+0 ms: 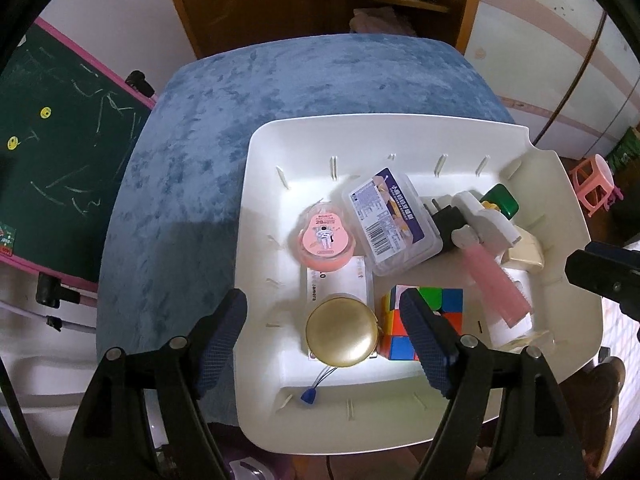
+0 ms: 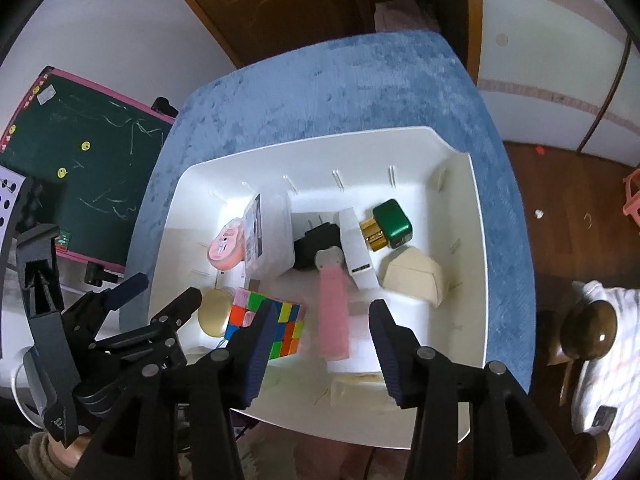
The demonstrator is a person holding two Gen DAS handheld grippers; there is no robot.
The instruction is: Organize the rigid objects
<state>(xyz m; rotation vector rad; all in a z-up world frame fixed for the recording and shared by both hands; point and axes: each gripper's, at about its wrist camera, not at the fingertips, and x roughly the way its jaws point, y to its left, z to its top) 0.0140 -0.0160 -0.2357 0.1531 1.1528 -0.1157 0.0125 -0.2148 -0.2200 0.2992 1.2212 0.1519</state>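
Note:
A white tray [image 1: 256, 208] [image 2: 170, 232] on a blue cloth-covered table [image 1: 280, 92] holds several small objects. My left gripper [image 1: 324, 336] is open over the tray's near left side. A gold round case [image 1: 342, 334] lies between its fingers, untouched, with a colourful puzzle cube [image 1: 436, 308] [image 2: 288, 320] just to the right. My right gripper [image 2: 322, 346] is open above a pink bar [image 2: 332, 316] [image 1: 498, 284], its pads clear of the bar. Farther back lie a pink round case [image 1: 326, 242], a clear labelled box [image 1: 390, 220], a black plug [image 2: 316, 246], a green box [image 2: 394, 222] and a beige block [image 2: 414, 276].
A green chalkboard with a pink frame [image 1: 60, 152] [image 2: 92, 160] stands left of the table. A wooden cabinet [image 1: 260, 0] is behind it and a pink stool [image 1: 596, 184] is on the floor to the right. Bare blue cloth lies beyond and left of the tray.

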